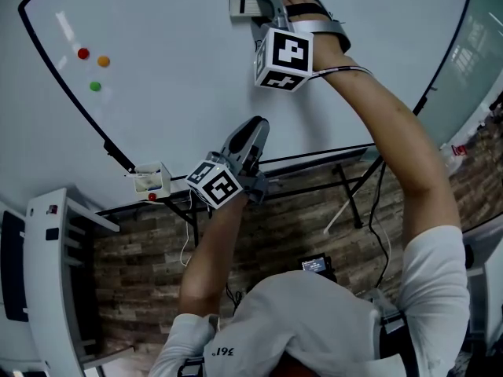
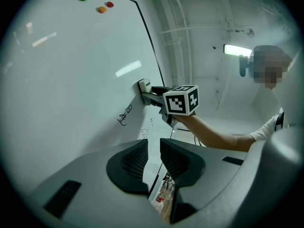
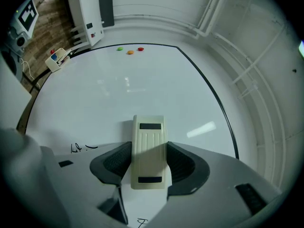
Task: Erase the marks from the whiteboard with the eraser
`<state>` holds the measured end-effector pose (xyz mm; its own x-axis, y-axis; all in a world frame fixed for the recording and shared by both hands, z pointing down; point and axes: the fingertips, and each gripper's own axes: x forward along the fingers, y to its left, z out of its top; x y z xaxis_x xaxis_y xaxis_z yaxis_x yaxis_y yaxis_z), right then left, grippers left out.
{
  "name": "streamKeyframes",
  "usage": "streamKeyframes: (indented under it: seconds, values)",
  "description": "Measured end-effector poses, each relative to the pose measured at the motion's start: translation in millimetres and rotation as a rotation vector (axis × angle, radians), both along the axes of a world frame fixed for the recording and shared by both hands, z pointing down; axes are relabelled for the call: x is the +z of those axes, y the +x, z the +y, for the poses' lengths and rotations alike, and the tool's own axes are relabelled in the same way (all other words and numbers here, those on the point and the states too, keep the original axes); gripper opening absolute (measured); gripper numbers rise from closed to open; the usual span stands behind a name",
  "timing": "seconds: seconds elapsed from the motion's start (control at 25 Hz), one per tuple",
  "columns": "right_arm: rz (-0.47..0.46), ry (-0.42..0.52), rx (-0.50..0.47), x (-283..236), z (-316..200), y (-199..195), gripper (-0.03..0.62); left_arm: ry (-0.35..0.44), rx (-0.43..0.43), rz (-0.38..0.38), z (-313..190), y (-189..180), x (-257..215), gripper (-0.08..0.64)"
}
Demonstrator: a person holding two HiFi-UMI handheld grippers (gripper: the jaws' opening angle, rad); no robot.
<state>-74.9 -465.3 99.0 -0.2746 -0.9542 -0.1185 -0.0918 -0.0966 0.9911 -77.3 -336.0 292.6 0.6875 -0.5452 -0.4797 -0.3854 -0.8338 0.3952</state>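
The whiteboard point(image 1: 165, 69) fills the upper head view. My right gripper point(image 1: 255, 6) is shut on a cream eraser point(image 1: 242, 5) pressed flat against the board near its top edge. In the right gripper view the eraser point(image 3: 149, 148) sits between the pads, with a black scribble point(image 3: 83, 147) to its left and another mark point(image 3: 142, 221) below. From the left gripper view, the eraser point(image 2: 144, 86) is above black marks point(image 2: 124, 115) and fainter ones point(image 2: 145, 133). My left gripper point(image 1: 255, 128) hangs near the board's lower edge, its jaws almost together with nothing between them.
Red point(image 1: 83, 53), orange point(image 1: 103, 61) and green point(image 1: 95, 86) magnets stick to the board's left part. A small marker tray point(image 1: 150, 181) hangs at the board's lower edge. Below are the stand's black legs point(image 1: 350, 187), a brick-patterned floor and a white rack point(image 1: 51, 273).
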Motion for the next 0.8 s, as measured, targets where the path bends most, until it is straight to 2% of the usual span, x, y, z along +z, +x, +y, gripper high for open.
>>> streamKeyframes:
  seconds: [0.44,0.8]
  values:
    - [0.034,-0.028,0.001,58.5,-4.3,1.0,0.25,-0.069,-0.003,-0.008,-1.6,-0.8,32.9,0.075]
    - [0.073,-0.104,0.01,121.0,-4.5,0.7,0.25,-0.129,-0.008,-0.015,4.1,-4.1,61.4,0.075]
